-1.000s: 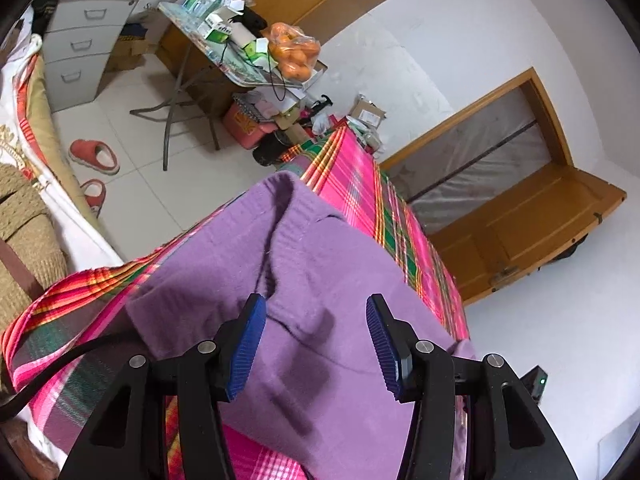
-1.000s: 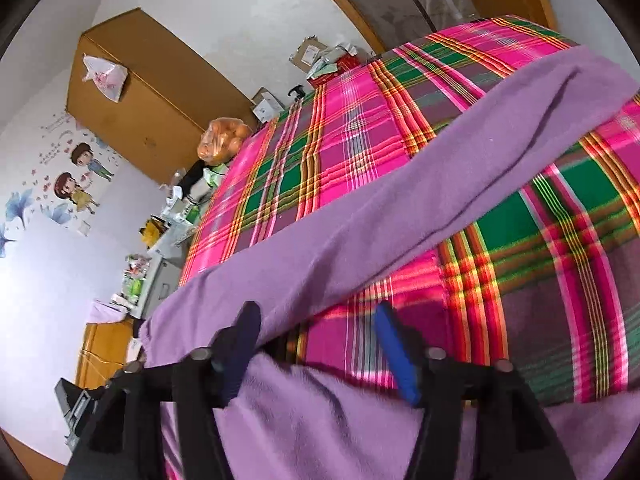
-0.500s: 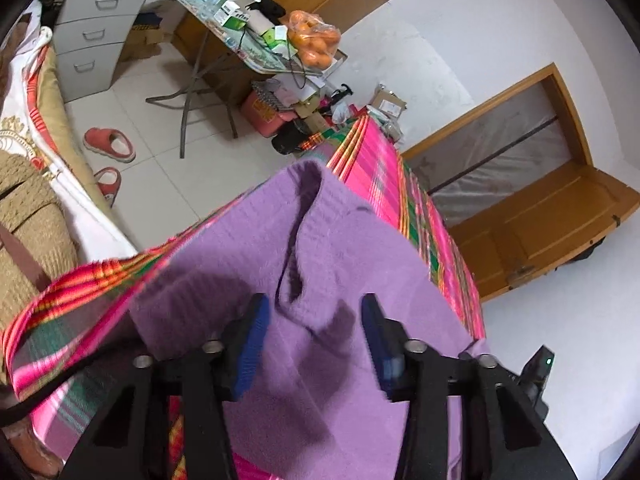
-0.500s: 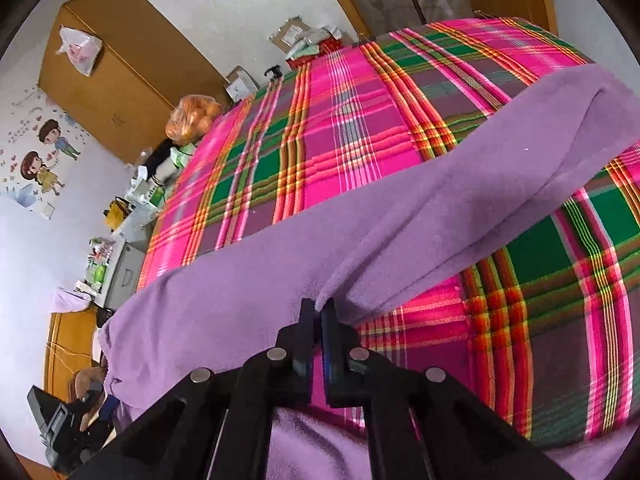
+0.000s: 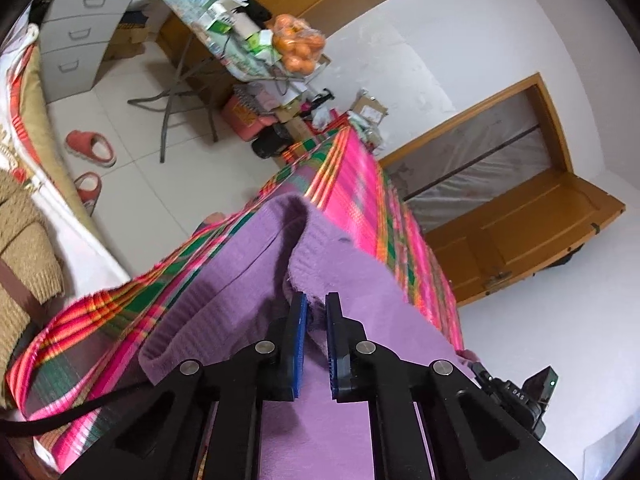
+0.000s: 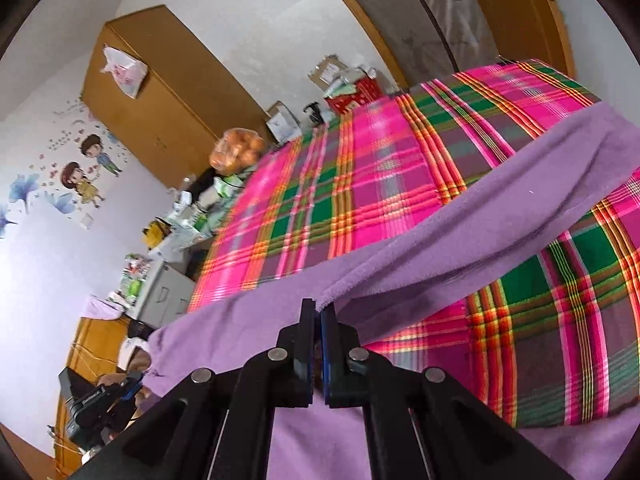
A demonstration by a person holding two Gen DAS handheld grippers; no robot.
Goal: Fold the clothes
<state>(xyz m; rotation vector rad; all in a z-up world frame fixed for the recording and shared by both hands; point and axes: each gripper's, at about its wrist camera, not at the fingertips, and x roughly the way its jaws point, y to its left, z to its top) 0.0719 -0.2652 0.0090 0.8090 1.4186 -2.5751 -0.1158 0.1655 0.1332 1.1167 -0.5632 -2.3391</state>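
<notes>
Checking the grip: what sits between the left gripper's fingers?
In the left wrist view, a raised fold of the purple garment is pinched between the left gripper fingers.

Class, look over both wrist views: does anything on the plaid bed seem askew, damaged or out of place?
Nothing damaged. The purple fleece garment lies bunched and crooked across the pink-and-green plaid bedspread, because the left gripper and right gripper each pinch an edge.

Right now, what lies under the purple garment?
Under the purple garment lies the pink and green plaid cloth, showing on both sides. What the plaid cloth itself covers stays hidden. Both tools pinch the garment's edge.
</notes>
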